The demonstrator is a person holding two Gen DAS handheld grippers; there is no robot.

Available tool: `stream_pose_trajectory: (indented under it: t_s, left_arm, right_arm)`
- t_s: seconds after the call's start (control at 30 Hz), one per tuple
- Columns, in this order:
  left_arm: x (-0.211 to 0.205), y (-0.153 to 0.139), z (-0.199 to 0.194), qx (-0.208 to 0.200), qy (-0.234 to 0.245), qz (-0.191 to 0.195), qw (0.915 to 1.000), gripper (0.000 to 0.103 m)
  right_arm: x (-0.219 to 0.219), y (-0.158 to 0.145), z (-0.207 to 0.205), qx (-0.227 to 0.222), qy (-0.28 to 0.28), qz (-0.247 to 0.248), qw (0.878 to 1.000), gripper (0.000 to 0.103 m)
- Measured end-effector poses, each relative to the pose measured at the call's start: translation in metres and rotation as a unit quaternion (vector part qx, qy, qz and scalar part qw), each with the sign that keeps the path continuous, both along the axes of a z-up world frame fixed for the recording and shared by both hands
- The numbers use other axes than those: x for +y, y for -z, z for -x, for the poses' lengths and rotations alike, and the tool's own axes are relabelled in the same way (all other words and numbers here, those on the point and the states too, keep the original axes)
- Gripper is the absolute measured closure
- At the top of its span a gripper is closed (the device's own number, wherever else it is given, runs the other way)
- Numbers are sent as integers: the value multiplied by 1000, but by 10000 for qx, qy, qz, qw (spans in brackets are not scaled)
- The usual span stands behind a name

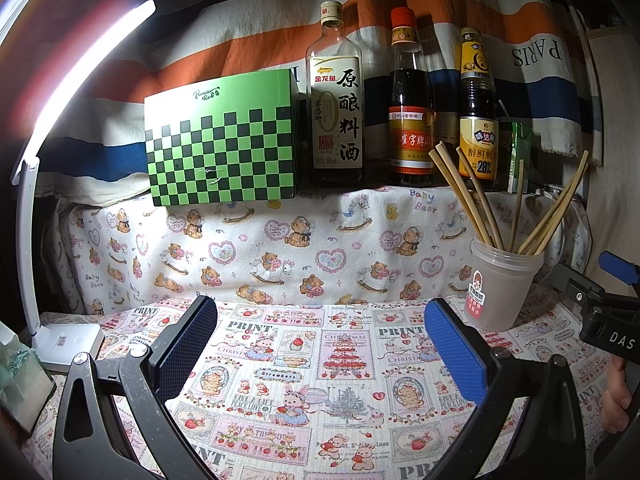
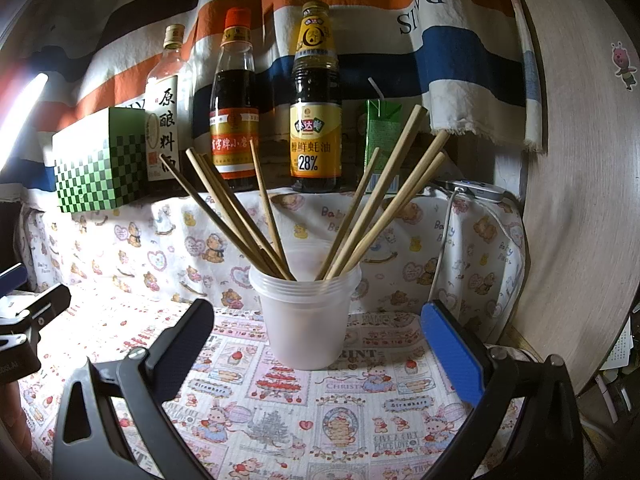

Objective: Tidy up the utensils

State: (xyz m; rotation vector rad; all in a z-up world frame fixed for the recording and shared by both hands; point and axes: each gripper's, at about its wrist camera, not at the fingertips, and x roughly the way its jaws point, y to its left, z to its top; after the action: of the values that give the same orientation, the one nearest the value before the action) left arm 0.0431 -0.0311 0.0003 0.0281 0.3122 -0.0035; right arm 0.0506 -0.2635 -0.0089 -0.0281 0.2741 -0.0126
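Chopsticks (image 2: 280, 216), a bundle of pale bamboo sticks, are standing fanned out in a translucent white plastic cup (image 2: 306, 320) on the table, which is wearing a pink cartoon-print cloth (image 2: 280, 412). The right tongs (image 2: 320, 344) are hovering just in front of the cup, released and holding nothing. The left tongs (image 1: 320, 344) are hanging over bare cloth, well left of the cup (image 1: 502, 284), equally spread and empty. No loose utensils are showing on the table, so the sorting is looking finished or nearly so. Any further move would seemingly call for spotting a stray stick elsewhere. Behind, three sauce bottles (image 2: 316, 96) and a green checkered box (image 1: 222, 140) are lining a shelf.
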Motion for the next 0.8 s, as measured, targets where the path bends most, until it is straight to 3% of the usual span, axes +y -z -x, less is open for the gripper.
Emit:
stream_pose_trajectory:
  t_s: [0.8]
  left_arm:
    - [1,1,-1,24,-26,3,10000,0]
  right_arm:
    - [1,1,0,8,-2,3,10000,0]
